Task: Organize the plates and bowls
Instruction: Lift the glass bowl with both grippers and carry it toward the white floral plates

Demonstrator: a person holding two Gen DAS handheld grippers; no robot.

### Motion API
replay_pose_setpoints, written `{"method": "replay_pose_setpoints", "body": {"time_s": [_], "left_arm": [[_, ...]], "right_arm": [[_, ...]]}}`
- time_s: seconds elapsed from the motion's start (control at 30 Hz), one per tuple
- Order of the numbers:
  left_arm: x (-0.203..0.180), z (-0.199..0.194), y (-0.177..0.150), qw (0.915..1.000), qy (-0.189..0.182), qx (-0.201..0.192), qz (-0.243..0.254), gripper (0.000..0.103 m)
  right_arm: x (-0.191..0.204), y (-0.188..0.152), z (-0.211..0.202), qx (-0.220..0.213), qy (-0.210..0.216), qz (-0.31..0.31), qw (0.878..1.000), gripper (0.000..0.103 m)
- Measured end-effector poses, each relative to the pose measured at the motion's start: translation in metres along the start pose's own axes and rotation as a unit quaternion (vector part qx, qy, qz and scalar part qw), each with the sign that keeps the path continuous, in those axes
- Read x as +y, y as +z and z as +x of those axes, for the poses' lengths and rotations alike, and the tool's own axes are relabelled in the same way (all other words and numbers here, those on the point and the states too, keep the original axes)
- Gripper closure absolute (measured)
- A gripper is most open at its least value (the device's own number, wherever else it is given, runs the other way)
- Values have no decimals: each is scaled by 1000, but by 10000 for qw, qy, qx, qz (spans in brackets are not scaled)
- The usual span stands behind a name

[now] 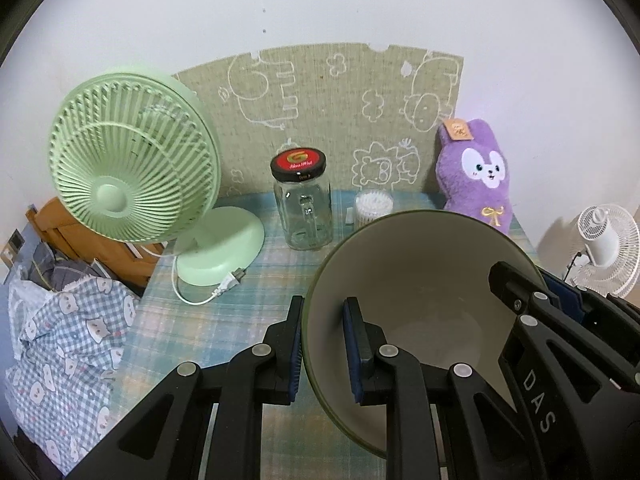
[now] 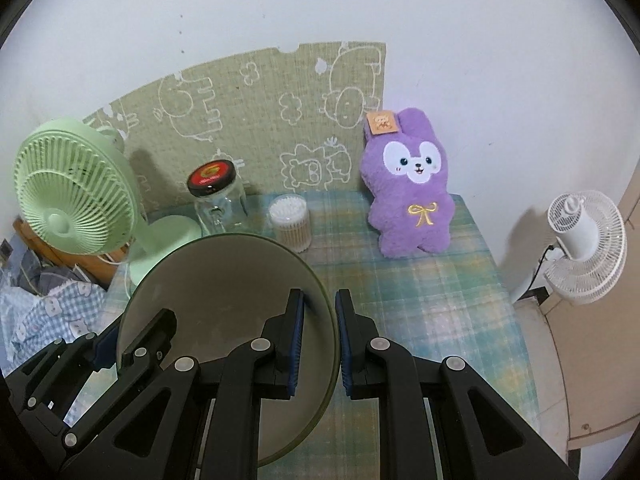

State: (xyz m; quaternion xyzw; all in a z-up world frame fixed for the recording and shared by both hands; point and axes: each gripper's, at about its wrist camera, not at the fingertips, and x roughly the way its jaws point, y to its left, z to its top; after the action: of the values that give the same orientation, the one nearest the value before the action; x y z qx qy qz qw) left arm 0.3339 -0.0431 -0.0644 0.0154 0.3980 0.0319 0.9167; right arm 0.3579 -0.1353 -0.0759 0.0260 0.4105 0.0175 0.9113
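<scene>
You held one bowl (image 1: 424,304) by its rim with both grippers, above the table (image 1: 224,320).

Your left gripper (image 1: 322,350) was clamped on the bowl's left wall, one pad outside and one inside; your right gripper (image 2: 318,344) pinched the opposite wall the same way, jaws nearly closed on the thin rim. In the left view you could see the right gripper (image 1: 560,320) at the bowl's far edge, and in the right view the left gripper (image 2: 112,344) at its own. The bowl was olive outside, pale inside, tilted so its mouth faced the cameras. Behind it on the plaid cloth stood a green fan (image 1: 132,152), a jar (image 1: 304,204) with a red-and-black lid, a tub of swabs (image 2: 290,220) and a purple plush (image 2: 412,188) leaning on the wall. A white fan (image 2: 584,240) sat off to the table's right.
</scene>
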Motion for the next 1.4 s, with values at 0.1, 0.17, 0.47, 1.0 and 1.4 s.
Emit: {"method": "replay_pose_setpoints", "body": {"time_s": [0.1,0.17,0.47,1.0,1.4], "left_arm": [[5,-16,-2,10000,-36,-53,-16,87],[7,-25,-4,10000,-62,-74,-21,87],[17,-64,-19,9998,-148,-158,44,87],[27,-104,-69,9991,-338,-179,166,86],[33,-110,-111,9991,-315,-25,277,86]], "right_arm": [[4,-2,-17,-63,-44,-64,10000,84],[6,-3,-27,-104,-70,-81,9999,84],[14,-20,-72,-185,-148,-16,9997,84],[24,-73,-120,-194,-344,105,9992,84],[28,-119,-126,-11,-342,183,9992,84]]}}
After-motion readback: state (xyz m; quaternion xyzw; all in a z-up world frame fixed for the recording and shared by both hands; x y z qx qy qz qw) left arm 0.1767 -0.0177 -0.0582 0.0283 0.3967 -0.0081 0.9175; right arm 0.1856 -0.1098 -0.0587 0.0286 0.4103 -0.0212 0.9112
